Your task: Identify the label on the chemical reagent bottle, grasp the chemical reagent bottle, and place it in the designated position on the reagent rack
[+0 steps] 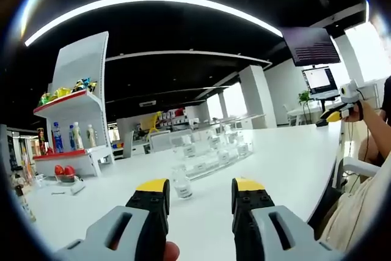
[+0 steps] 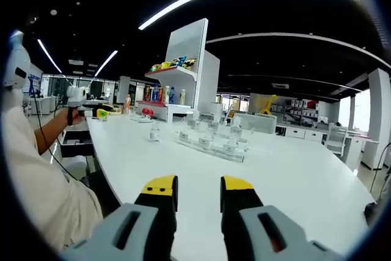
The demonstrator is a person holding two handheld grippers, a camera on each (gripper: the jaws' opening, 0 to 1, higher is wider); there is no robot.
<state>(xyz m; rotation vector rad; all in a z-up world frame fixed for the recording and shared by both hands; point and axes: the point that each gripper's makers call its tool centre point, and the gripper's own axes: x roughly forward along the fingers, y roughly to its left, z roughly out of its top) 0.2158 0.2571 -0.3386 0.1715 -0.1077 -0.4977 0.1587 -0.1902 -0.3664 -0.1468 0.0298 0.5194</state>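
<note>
A small clear reagent bottle [image 1: 181, 186] with a white label stands alone on the white table [image 1: 281, 169], just ahead of my left gripper [image 1: 200, 186], nearer its left jaw. The jaws are open with nothing between them. Behind the bottle lies a clear reagent rack [image 1: 215, 151] holding several labelled bottles. In the right gripper view the same bottle [image 2: 154, 132] stands left of the rack [image 2: 211, 142], far ahead of my right gripper [image 2: 198, 184], which is open and empty. The right gripper [image 1: 333, 114] also appears at the table's far right, and the left gripper [image 2: 101, 113] at the far left.
A white shelf unit [image 1: 76, 105] with drinks and snacks stands on the table's left end, with red fruit [image 1: 64, 171] beside it. A person's arm [image 1: 379, 129] and torso border the table edge [image 1: 327, 184]. Desks and a monitor [image 1: 319, 79] fill the room behind.
</note>
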